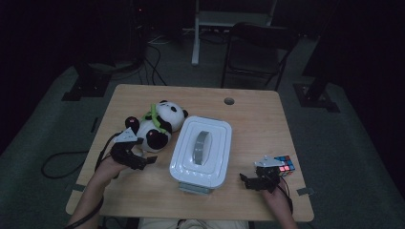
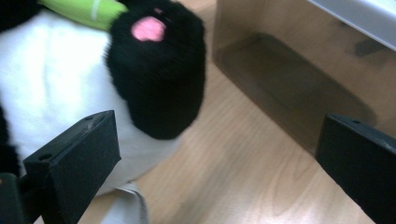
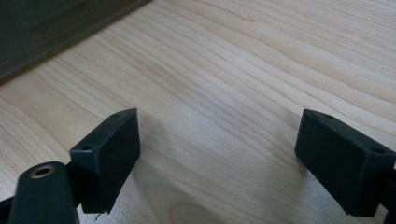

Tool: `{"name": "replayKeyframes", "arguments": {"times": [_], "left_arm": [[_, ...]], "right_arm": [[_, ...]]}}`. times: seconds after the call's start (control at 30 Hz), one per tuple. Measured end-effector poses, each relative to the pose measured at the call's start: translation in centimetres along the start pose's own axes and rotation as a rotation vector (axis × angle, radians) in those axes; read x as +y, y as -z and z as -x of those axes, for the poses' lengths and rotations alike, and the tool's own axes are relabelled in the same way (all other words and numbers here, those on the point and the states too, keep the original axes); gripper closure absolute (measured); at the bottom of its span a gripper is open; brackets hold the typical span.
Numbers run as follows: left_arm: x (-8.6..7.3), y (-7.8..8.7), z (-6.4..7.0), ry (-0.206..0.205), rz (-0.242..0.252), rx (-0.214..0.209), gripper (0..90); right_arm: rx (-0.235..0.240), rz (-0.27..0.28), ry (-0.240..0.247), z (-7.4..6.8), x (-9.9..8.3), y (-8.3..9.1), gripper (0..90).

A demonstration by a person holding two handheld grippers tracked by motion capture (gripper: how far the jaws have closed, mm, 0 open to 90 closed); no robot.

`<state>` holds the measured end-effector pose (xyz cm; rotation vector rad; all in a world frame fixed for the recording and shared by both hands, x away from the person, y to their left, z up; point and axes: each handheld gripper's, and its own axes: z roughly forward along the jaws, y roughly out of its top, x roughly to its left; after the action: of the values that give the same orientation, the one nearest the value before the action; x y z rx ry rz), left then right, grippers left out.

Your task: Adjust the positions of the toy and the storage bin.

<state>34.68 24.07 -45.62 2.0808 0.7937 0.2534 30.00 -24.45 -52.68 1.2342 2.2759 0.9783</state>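
Observation:
A plush panda [image 1: 160, 125] with a green strap lies on the wooden table [image 1: 248, 119] at the left. Its black paw with a pink pad [image 2: 154, 70] and white belly sit just ahead of my left gripper [image 2: 219, 158], which is open with bare wood between the jaws. In the high view that left gripper [image 1: 142, 160] rests at the panda's near side. A white lidded box [image 1: 201, 150] with a grey handle stands mid-table. My right gripper [image 1: 249, 181] is open low over bare tabletop [image 3: 219, 140]. A Rubik's cube [image 1: 285, 164] sits just behind the right hand.
A round cable hole [image 1: 229, 101] is in the table's far edge. A dark chair [image 1: 258, 50] and stand legs are on the floor beyond. Cables trail off the table's left side [image 1: 62, 162]. The box's clear side wall [image 2: 289, 88] rises to the right of the left gripper.

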Motion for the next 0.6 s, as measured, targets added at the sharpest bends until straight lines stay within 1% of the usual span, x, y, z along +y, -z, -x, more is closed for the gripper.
{"name": "replayKeyframes", "arguments": {"times": [0.23, 0.33, 0.5, 0.53, 0.6], "left_arm": [[-1.3, -0.9, 1.6, -0.021, -0.029, 0.002, 0.6], [-1.9, -1.5, 1.9, -0.018, -0.032, 0.001, 0.7], [-2.7, -2.6, 2.3, -0.039, -0.063, 0.024, 0.7], [-2.8, -2.8, 2.4, -0.039, -0.068, 0.018, 0.7], [-3.2, -3.1, 2.5, -0.044, -0.080, 0.024, 0.7]], "right_arm": [[0.000, 0.000, -0.001, 0.0, 0.0, 0.0, 13.7], [0.000, 0.000, -0.001, 0.0, 0.0, 0.0, 13.7], [0.000, 0.000, 0.000, 0.0, 0.0, 0.0, 13.7], [0.000, 0.000, 0.000, 0.0, 0.0, 0.0, 13.7], [0.000, 0.000, 0.000, 0.0, 0.0, 0.0, 13.7]]}}
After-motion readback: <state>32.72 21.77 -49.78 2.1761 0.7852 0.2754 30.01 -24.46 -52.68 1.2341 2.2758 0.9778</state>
